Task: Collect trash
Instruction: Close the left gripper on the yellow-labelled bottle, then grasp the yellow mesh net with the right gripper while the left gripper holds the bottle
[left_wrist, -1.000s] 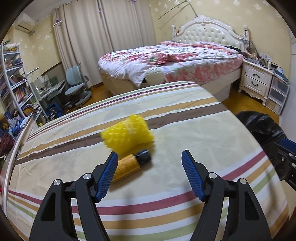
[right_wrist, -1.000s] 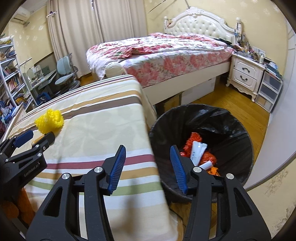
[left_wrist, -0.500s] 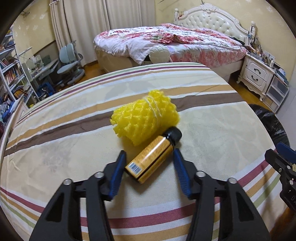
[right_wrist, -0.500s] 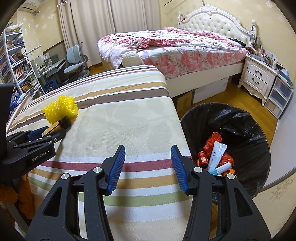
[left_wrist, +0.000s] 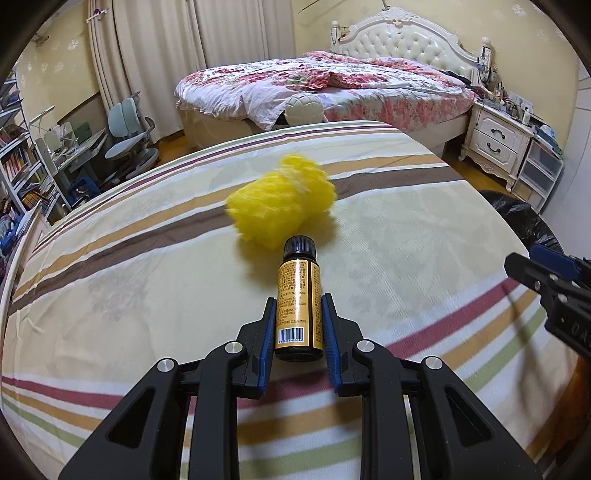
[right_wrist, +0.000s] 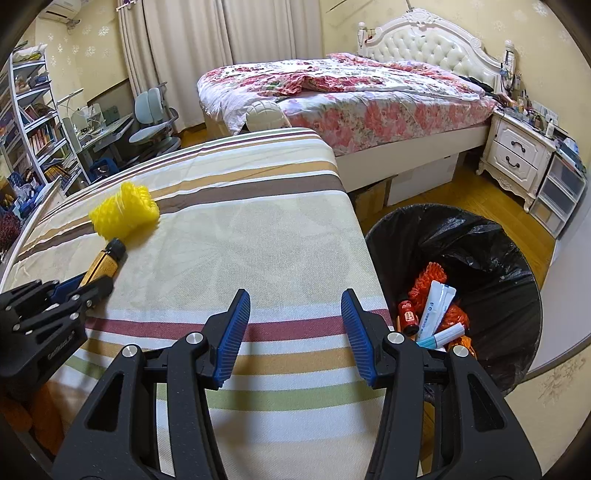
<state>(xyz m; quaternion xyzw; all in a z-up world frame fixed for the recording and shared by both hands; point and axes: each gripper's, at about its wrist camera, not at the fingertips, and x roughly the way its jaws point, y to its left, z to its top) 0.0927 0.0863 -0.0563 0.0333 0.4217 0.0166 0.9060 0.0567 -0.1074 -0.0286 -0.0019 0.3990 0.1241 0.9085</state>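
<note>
My left gripper is shut on a small amber bottle with a black cap and gold label, its cap pointing away from me. In the right wrist view the bottle shows at the left in that gripper. A yellow foam net lies just beyond the cap on the striped tablecloth; it also shows in the right wrist view. My right gripper is open and empty above the table's near right edge, beside a black-lined trash bin.
The bin holds orange netting, a white tube and a small red bottle. It stands on the wood floor right of the table. A floral bed, a white nightstand and a desk chair lie beyond.
My left gripper moved forward around the amber bottle and shut on it, turning it to point straight ahead. The right gripper shifted left over the table edge and stayed open.
</note>
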